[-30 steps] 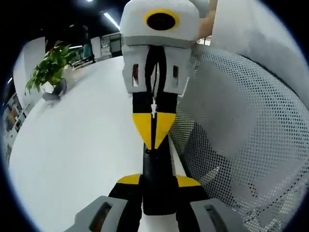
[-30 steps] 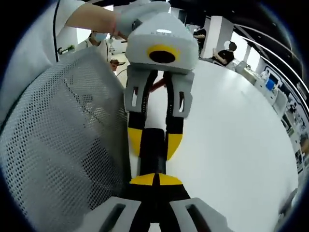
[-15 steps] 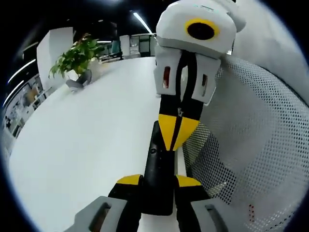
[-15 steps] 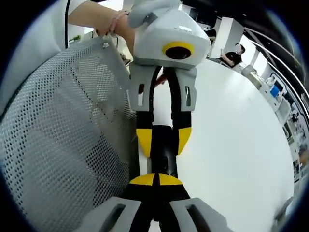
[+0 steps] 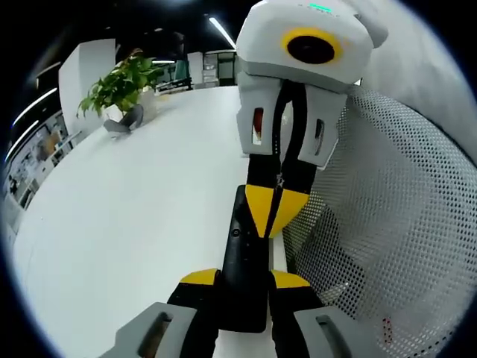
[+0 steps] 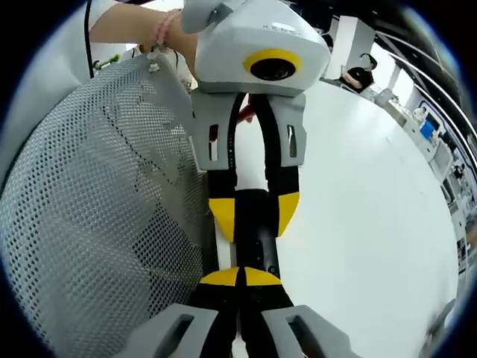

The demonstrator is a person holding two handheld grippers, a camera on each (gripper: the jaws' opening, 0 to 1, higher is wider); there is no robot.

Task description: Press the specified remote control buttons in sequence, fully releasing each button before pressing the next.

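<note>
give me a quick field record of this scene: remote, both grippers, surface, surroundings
remote: slim black remote control, long axis between the two grippers
left gripper: shut on the remote's near end
right gripper: jaws shut, yellow tips over the remote's far end; whether it touches is unclear
surface: white table
surroundings: white mesh chair back beside the remote; green potted plant at the table's far edge

The left tool [image 5: 242,280] has its jaws clamped on a dark remote [image 5: 244,261]. The right tool [image 6: 240,277] faces it, jaws closed together, tips resting on that remote.
</note>
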